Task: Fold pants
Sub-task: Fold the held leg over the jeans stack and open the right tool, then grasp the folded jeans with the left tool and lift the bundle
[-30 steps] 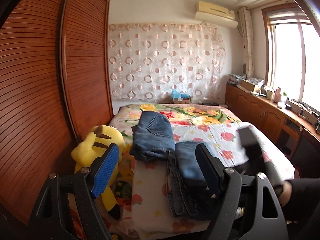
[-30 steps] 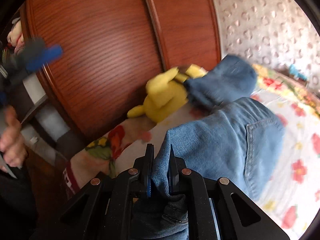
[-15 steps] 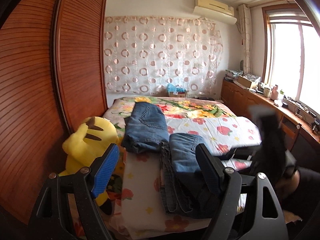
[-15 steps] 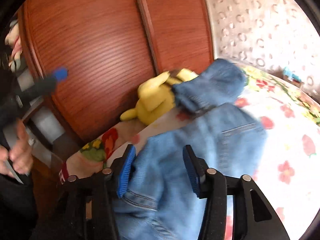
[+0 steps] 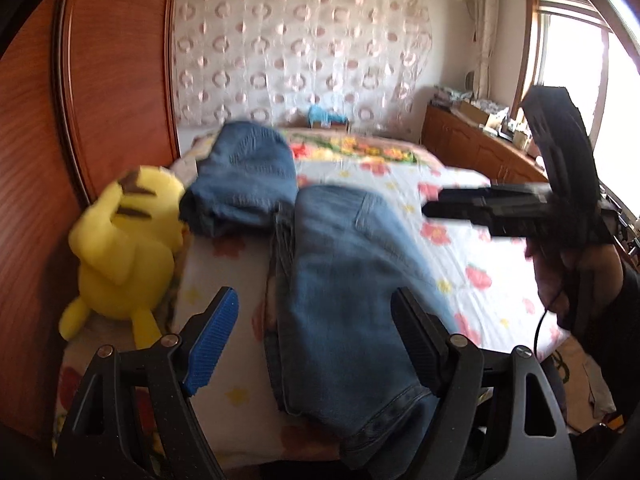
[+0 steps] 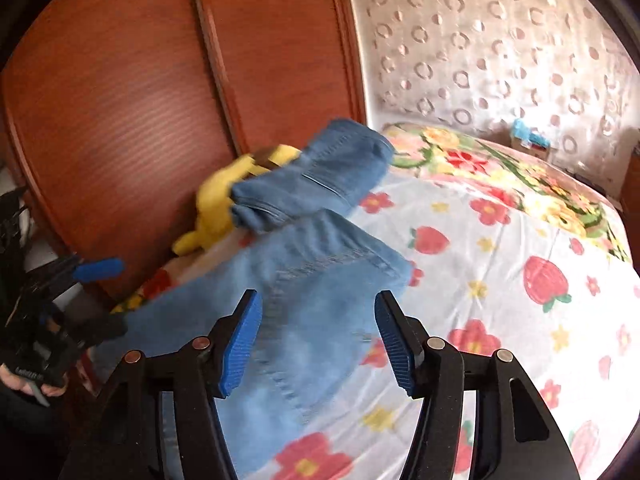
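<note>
Pants flat on bed, beneath opening right claw, left claw released above them

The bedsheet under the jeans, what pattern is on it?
White bedsheet printed with red strawberries and flowers, clearest in the right wrist view.

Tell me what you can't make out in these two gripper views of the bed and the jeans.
- Near jeans: in the left wrist view, the left gripper covers the hem, and blur hides how many layers are stacked.
- Far folded jeans: in the right wrist view, they hide most of the yellow plush toy.
- Window counter: items too small and overexposed.
- Right gripper: jaws opening, nothing gripped; blur hides the seams below.
</note>
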The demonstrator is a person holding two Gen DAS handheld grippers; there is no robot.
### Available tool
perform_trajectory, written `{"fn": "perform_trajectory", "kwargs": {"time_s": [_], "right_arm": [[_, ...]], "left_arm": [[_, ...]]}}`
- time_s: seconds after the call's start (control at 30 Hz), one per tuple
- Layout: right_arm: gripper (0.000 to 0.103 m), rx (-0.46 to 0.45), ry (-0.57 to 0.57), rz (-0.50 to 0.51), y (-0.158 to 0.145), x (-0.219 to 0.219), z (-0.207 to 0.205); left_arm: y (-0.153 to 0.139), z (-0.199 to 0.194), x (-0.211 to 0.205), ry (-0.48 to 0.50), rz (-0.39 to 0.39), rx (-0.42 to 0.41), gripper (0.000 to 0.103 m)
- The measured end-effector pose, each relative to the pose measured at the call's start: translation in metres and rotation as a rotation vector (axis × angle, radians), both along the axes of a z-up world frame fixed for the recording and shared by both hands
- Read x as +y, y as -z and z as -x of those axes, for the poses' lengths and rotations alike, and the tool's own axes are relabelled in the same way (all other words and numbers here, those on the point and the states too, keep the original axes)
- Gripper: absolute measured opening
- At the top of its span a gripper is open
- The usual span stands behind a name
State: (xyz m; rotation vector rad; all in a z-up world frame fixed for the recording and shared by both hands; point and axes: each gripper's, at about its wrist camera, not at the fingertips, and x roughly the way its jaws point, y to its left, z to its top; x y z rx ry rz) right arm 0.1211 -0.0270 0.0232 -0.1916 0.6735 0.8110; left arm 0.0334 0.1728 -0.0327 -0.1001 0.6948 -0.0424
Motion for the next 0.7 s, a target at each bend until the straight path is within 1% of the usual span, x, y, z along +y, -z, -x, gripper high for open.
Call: {"fn": "perform_trajectory", "kwargs": {"time_s": [0.1, 0.17, 0.27, 0.33, 0.4, 0.53, 0.57, 0.7], "right_arm": [[0.061, 0.033, 0.032, 0.016, 0.009, 0.006, -0.022], [0.061, 0.065, 0.047, 0.017, 0.02, 0.018, -0.043], [0.065, 0.12, 0.049, 0.008, 0.031, 0.028, -0.064], [0.07, 0.142, 0.04, -0.01, 0.036, 0.036, -0.071], [0.073, 0.158, 0.043, -0.014, 0.039, 0.041, -0.076], [0.074, 0.205, 0.032, -0.011, 0.053, 0.058, -0.093], [0.074, 0.222, 0.03, -0.016, 0.055, 0.056, -0.096], [0.074, 0.289, 0.022, -0.071, 0.065, 0.051, -0.114]], "left_arm": [[0.021, 0.0, 0.002, -0.001, 0.01, 0.049, 0.079], [0.036, 0.0, 0.005, -0.004, 0.019, 0.09, 0.074], [0.052, 0.003, 0.009, -0.017, 0.025, 0.118, 0.074], [0.058, 0.007, 0.013, -0.017, 0.062, 0.117, 0.074], [0.061, 0.011, 0.016, -0.014, 0.1, 0.1, 0.074], [0.067, 0.011, 0.021, -0.009, 0.183, 0.09, 0.074], [0.068, 0.012, 0.023, -0.008, 0.207, 0.09, 0.074], [0.073, 0.011, 0.028, -0.005, 0.286, 0.091, 0.073]]}}
